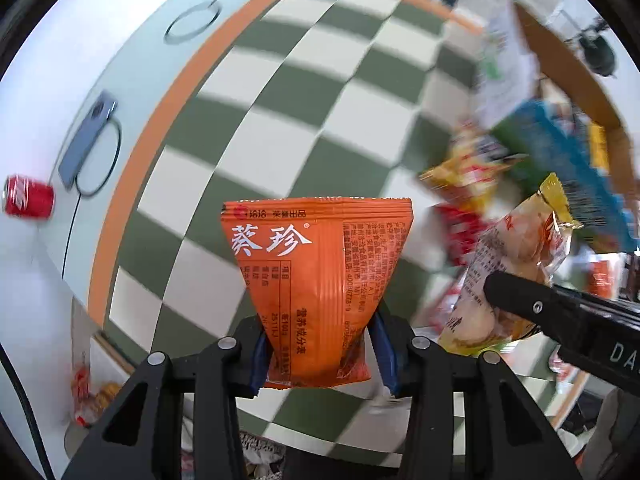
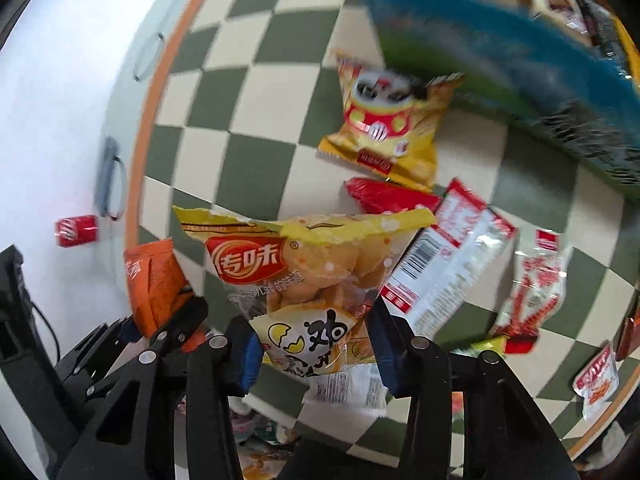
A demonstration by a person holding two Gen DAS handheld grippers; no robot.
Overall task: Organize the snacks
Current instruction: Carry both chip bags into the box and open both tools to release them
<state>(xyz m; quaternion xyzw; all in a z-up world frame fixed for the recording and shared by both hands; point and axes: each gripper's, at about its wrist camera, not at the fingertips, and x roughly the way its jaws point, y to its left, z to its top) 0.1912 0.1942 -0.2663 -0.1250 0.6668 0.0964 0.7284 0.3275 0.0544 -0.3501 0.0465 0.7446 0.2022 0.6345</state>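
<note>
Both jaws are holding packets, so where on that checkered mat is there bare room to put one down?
The checkered mat is bare from its orange border across to the middle, on the side toward the red can. It is crowded on the other side, around the yellow panda packet, the red-and-white packets and the blue box.

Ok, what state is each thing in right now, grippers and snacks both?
Left gripper: shut on the orange packet, lifted.
Right gripper: shut on the yellow snack bag, lifted.
Panda bag: lying flat on the checkered cloth.
Red can: on its side on the white tabletop.
</note>
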